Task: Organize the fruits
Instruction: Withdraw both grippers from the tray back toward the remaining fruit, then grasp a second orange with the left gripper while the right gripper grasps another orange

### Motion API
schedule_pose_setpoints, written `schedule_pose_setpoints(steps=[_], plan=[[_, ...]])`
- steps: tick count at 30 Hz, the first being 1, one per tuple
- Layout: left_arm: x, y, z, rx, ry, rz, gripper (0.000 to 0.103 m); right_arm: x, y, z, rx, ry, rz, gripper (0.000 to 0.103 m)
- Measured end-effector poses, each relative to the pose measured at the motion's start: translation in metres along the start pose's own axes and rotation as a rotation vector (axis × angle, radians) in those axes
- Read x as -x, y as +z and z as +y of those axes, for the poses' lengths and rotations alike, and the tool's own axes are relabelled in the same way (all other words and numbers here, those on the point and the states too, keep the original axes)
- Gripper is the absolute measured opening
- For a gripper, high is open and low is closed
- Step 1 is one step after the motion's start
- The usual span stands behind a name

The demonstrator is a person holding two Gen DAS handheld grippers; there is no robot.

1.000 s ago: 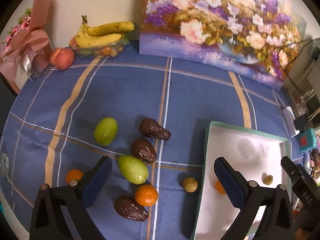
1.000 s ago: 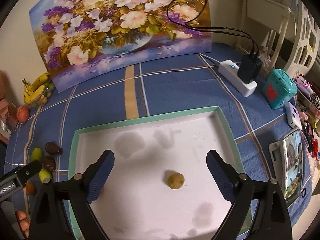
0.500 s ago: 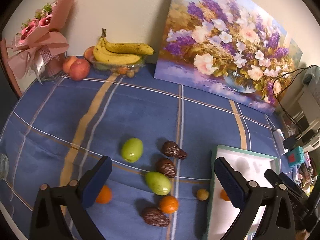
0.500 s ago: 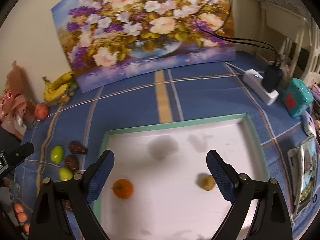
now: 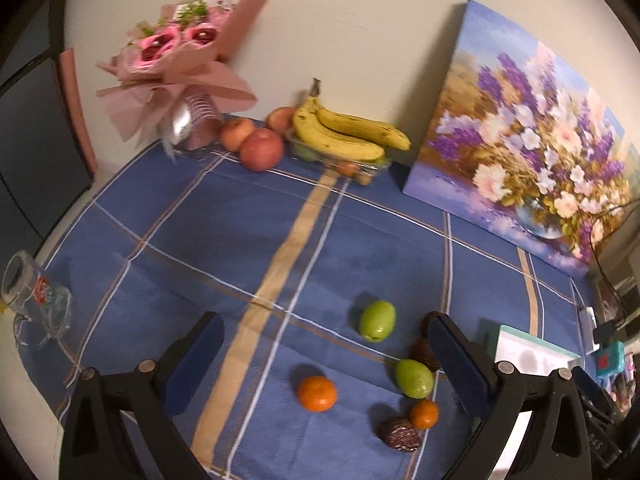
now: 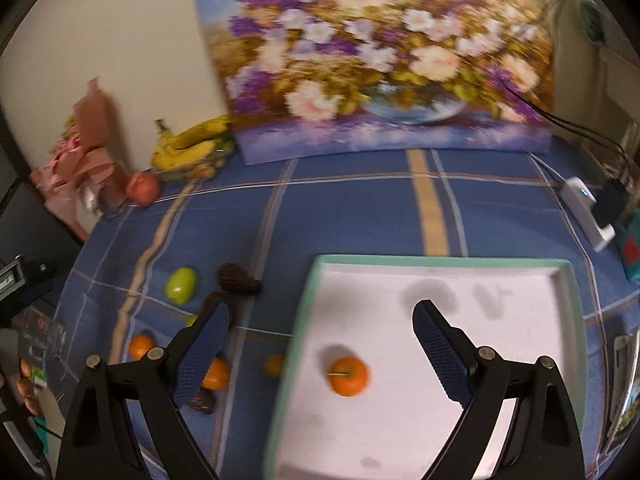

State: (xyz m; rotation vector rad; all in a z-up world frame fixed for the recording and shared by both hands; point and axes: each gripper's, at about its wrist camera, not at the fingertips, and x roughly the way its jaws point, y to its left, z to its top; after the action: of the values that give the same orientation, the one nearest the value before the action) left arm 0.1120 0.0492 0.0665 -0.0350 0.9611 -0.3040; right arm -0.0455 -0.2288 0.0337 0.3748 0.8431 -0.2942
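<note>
tray [image 6: 436,261]: a white tray with a green rim is laid flat on the counter [image 5: 224,224]; judged to be the place where the loose fruit is gathered.
mandarin in tray [image 6: 349,376]: set inside the tray near its left rim, apparently already sorted.
loose fruit: left of the tray, on the cloth, two green fruits [image 5: 377,321] [image 5: 413,378], two mandarins [image 5: 317,393] [image 5: 424,413] and dark brown fruits [image 5: 400,434] are scattered close together; a small yellowish fruit [image 6: 274,365] lies just beside the tray's left rim. they are judged as not yet sorted.
right tool [image 6: 320,360]: held over the tray's left part, jaws spread wide, nothing between them.
left tool [image 5: 324,356]: held above the loose fruit left of the tray, jaws wide and empty, probably so that the next fruit can be taken.
far side: well behind the tray, bananas [image 5: 352,136] and apples [image 5: 261,149] are kept by the wall, apart from the scattered fruit.
</note>
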Motion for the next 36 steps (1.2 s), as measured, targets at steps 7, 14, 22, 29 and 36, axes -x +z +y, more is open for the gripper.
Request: schedule_pose_setpoints(steps=[7, 14, 22, 29, 36], plan=[[0.007, -0.003, 0.016, 0.036, 0.006, 0.004, 0.103, 0.001, 0.001, 0.044, 0.050, 0.068, 0.011, 0.092], [-0.017, -0.009, 0.021, 0.070, -0.012, 0.092, 0.099, -0.011, -0.006, 0.085, 0.128, 0.119, 0.054, 0.069], [-0.067, -0.030, 0.016, 0.069, -0.030, 0.254, 0.091, -0.061, -0.031, 0.103, 0.180, 0.106, 0.214, 0.050], [-0.102, -0.052, 0.012, 0.072, -0.033, 0.370, 0.081, -0.090, -0.048, 0.103, 0.188, 0.069, 0.303, 0.044], [-0.114, -0.062, 0.007, 0.061, -0.046, 0.419, 0.054, -0.103, -0.054, 0.098, 0.171, 0.076, 0.341, 0.038]])
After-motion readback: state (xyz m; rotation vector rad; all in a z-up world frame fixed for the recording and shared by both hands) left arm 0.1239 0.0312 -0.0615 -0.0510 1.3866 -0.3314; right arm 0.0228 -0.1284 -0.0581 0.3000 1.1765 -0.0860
